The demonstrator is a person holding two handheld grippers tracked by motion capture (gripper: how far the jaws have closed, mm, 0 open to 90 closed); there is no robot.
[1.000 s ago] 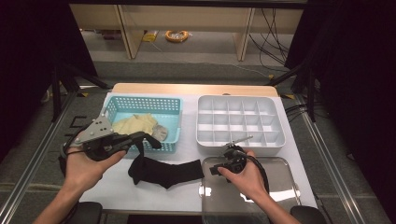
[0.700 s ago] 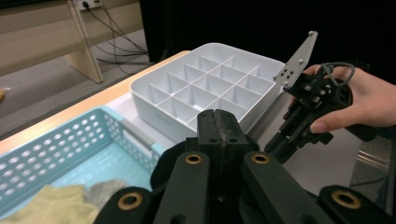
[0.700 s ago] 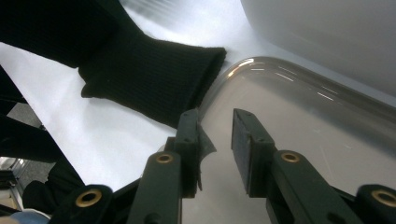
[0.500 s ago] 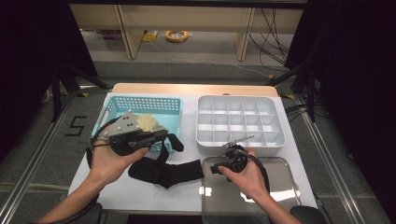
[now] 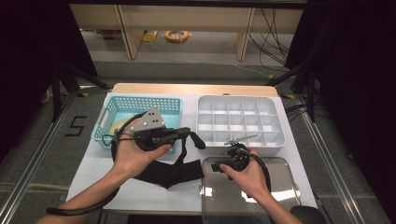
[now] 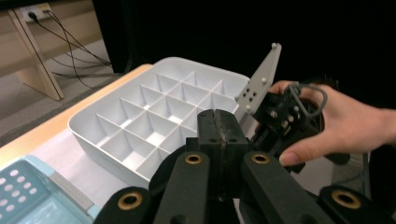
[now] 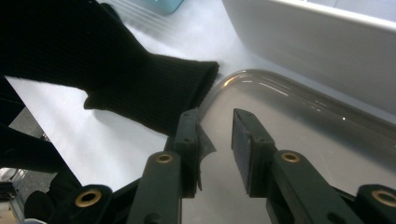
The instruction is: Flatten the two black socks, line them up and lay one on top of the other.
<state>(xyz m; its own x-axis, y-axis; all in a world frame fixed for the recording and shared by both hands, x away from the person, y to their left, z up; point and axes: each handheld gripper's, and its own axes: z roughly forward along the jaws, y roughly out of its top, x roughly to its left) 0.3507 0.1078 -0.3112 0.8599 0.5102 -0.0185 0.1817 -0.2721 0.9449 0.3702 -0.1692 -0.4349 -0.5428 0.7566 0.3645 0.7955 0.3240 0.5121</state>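
Left tool (image 5: 195,138) clamped shut on a black sock (image 5: 168,170), lifting one end off the table (image 5: 140,193) while the rest droops below it beside the blue basket (image 5: 109,116). Right tool (image 7: 215,140) half open, empty, sock cuff just left of its jaws, over the clear lid (image 7: 299,121).

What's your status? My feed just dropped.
Left gripper shut on black sock, one end lifted. Right gripper open over clear lid. Nothing blocking.
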